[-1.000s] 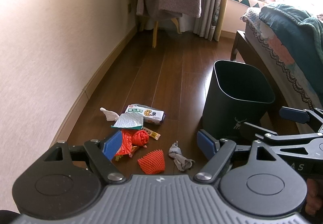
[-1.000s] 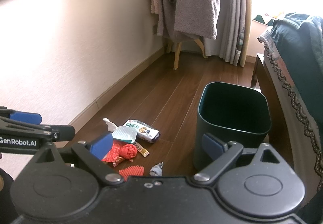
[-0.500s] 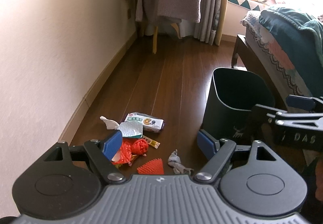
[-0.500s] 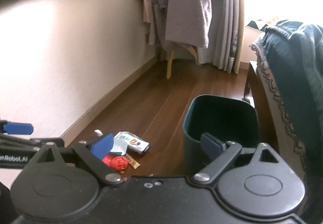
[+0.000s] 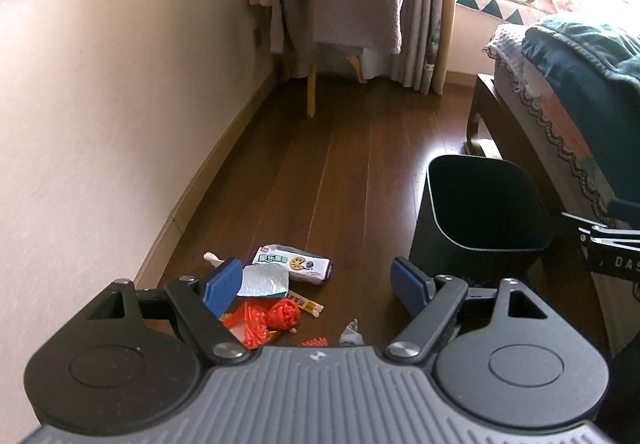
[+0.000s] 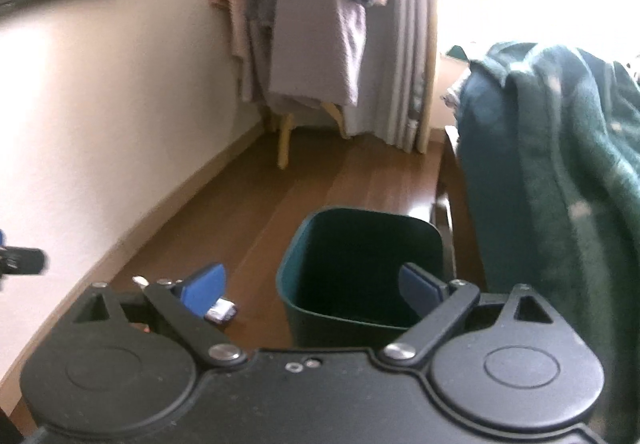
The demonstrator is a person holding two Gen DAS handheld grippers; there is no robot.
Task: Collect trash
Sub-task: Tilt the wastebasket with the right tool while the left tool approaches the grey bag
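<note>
- Several light scraps of trash lie on the dark wooden plank floor [image 5: 352, 163], low in front of the left gripper [image 5: 318, 284], whose blue-padded jaws stand wide apart and hold nothing.
- Behind its left pad: a small twisted white tissue [image 5: 211, 258], soft and near weightless; it should crush easily under a pinch.
- Just ahead of that pad: a silvery foil wrapper with a green edge [image 5: 264, 281], thin and crinkly, probably slippery; a raised edge looks the best hold.
- Below it: a crumpled red-orange plastic bag [image 5: 266, 318], limp and bunched; its knotted lump offers bulk to clamp.
- Ahead, centre: a white printed snack packet [image 5: 294, 264], pillow-shaped and glossy; its sealed end seems safest.
- Beneath: a slim yellow sachet [image 5: 306, 304], flat on the boards, hard to get under.
- At the gripper's body edge: an orange foam net [image 5: 314, 342] and a grey crumpled scrap [image 5: 352, 335], both partly hidden.
- Ahead of the right pad: a dark rigid plastic bin [image 5: 480, 244], upright, open-topped.
- The right gripper [image 6: 312, 286] hangs over that bin, jaws spread wide, empty.
</note>
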